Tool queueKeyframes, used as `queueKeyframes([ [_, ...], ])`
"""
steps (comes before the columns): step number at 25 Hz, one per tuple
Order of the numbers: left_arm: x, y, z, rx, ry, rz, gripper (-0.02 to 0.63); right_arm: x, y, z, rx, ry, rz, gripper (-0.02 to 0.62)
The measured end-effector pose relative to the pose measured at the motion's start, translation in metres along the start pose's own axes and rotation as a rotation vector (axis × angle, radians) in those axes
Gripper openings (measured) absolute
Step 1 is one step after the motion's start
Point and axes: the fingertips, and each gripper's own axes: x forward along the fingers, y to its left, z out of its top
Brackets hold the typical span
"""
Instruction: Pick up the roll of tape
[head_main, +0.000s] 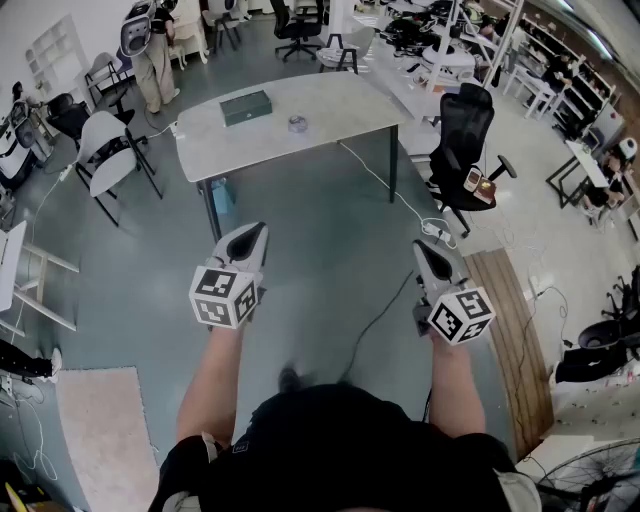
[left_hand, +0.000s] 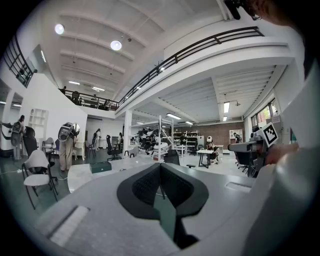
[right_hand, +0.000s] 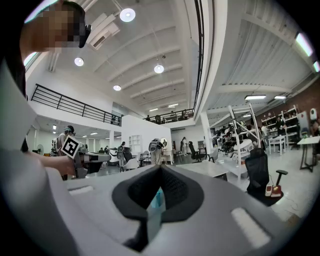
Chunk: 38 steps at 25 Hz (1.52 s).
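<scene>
The roll of tape (head_main: 297, 124) is a small grey ring lying on a pale table (head_main: 330, 105) across the room, right of a green box (head_main: 245, 106). Both grippers are held out level over the floor, well short of that table. My left gripper (head_main: 258, 229) is shut with nothing in it, and its jaws (left_hand: 160, 165) meet at the tip in the left gripper view. My right gripper (head_main: 421, 246) is also shut and empty, its pads touching (right_hand: 160, 168) in the right gripper view. The green box (left_hand: 100, 166) and the table (right_hand: 206, 169) show far ahead.
A black office chair (head_main: 462, 130) stands right of the table, and white chairs (head_main: 105, 140) stand to its left. A person (head_main: 155, 55) stands at the back left. A cable (head_main: 380, 310) runs across the grey floor between me and the table.
</scene>
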Motion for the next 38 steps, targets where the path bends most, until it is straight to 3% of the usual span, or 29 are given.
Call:
queueKeyframes([
  [12, 0.005, -0.033, 0.001, 0.028, 0.021, 0.0, 0.011, -0.017, -0.012, -0.01, 0.02, 0.003, 0.038, -0.002],
  [20, 0.024, -0.083, 0.002, 0.02, 0.025, -0.01, 0.015, -0.055, -0.04, -0.021, 0.028, 0.025, 0.094, 0.0],
  [24, 0.039, -0.126, -0.002, 0.003, 0.03, -0.042, 0.109, -0.081, -0.066, -0.028, 0.03, 0.046, 0.08, 0.0],
  [28, 0.047, -0.156, -0.007, 0.003, 0.039, -0.061, 0.141, -0.098, -0.084, -0.035, 0.056, 0.05, 0.062, 0.0],
  [33, 0.06, -0.164, -0.012, -0.005, 0.048, -0.075, 0.207, -0.099, -0.094, -0.044, 0.077, 0.057, 0.069, 0.0],
  [38, 0.078, -0.153, -0.014, -0.006, 0.046, -0.078, 0.218, -0.081, -0.103, -0.053, 0.099, 0.086, 0.078, 0.0],
])
